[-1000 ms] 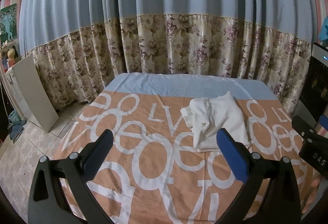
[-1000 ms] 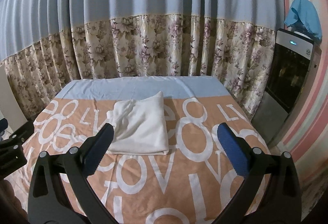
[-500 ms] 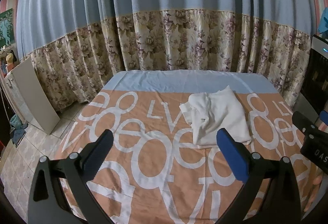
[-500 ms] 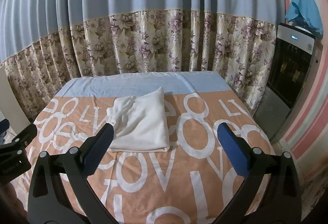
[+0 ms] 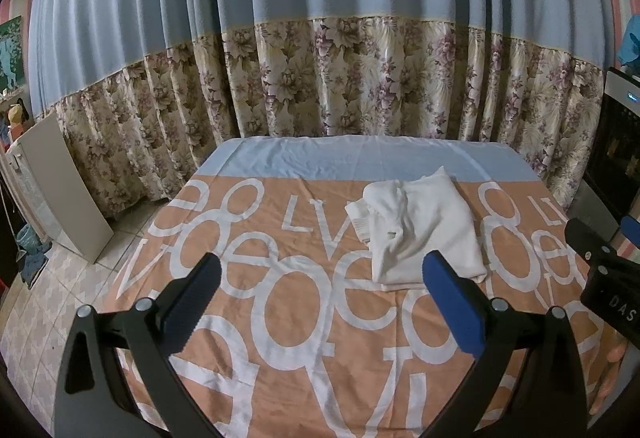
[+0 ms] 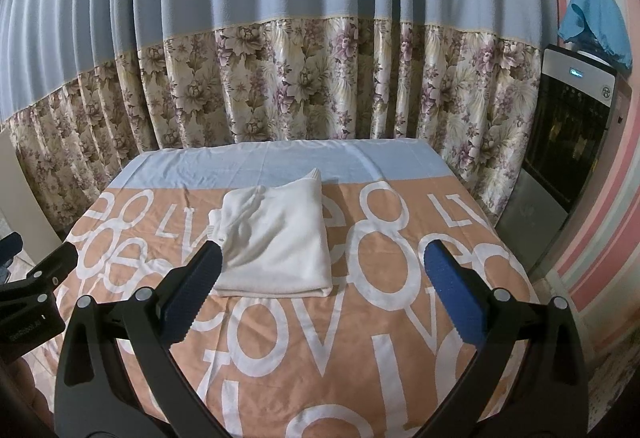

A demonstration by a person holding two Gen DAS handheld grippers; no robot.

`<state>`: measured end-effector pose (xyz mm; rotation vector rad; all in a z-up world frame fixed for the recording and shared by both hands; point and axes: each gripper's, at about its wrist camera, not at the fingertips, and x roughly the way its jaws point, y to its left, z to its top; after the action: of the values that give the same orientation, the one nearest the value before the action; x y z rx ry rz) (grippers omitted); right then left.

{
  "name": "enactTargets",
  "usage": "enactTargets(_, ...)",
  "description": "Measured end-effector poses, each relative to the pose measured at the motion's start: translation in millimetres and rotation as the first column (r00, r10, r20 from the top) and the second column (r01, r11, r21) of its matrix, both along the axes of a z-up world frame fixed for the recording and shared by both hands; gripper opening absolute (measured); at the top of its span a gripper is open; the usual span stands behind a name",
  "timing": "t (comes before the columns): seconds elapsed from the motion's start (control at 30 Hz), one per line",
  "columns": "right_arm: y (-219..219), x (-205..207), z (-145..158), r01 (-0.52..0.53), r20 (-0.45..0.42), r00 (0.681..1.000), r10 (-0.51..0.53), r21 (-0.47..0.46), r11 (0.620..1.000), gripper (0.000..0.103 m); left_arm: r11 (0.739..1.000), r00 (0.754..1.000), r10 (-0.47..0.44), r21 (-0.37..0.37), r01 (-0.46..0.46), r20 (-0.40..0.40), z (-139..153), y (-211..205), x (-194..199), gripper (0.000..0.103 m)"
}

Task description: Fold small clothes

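White folded garment (image 5: 420, 230) lies on the counter (image 5: 280, 318), toward the far middle, on an orange cloth with big white letters (image 6: 360, 338) and just short of the cloth's blue strip at the far edge. Neat rectangle on its right part, bunched loose bit on its left side. Left claw (image 5: 324, 294) hangs above the near part of the counter, fingers wide apart, holding nothing; garment sits ahead and to the right of it, partly hidden behind the right blue pad (image 5: 452, 306). Right claw (image 6: 320, 294) also spread wide, nothing in it; garment ahead and slightly left, its near left corner covered by the left pad (image 6: 192, 298). Each claw shows at the edge of the other's view, apart from the garment. Behind the counter a curtain (image 6: 280, 57), blue on top and floral below. Right of the counter a dark appliance with glass front (image 6: 572, 125), blue cloth (image 6: 596, 17) on top, striped pink wall (image 6: 600, 238) beside it. Left side: a white board (image 5: 60, 189) leaning, tiled floor (image 5: 60, 298).
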<state>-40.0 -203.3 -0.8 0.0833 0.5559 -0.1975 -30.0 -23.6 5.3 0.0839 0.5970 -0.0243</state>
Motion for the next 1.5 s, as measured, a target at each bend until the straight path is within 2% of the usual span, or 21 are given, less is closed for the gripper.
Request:
enactTargets(0.77, 2, 0, -1, 0.007, 0.003, 1.000, -0.007, -0.007, 1.000, 0.100, 1.000, 1.000, -0.026, -0.015, 0.026, -0.001, 8, -3, 3, 0.101)
enactTargets(1.0, 0, 2, -2, 0.001, -0.001, 1.000, -0.001, -0.004, 1.000, 0.100, 1.000, 1.000, -0.008, 0.014, 0.008, 0.027, 13, -3, 1, 0.101)
enactTargets(1.5, -5, 6, -6, 0.000, -0.009, 1.000, 0.000, -0.005, 1.000, 0.100, 1.000, 1.000, -0.008, -0.015, 0.009, 0.005, 10, 1, 3, 0.101)
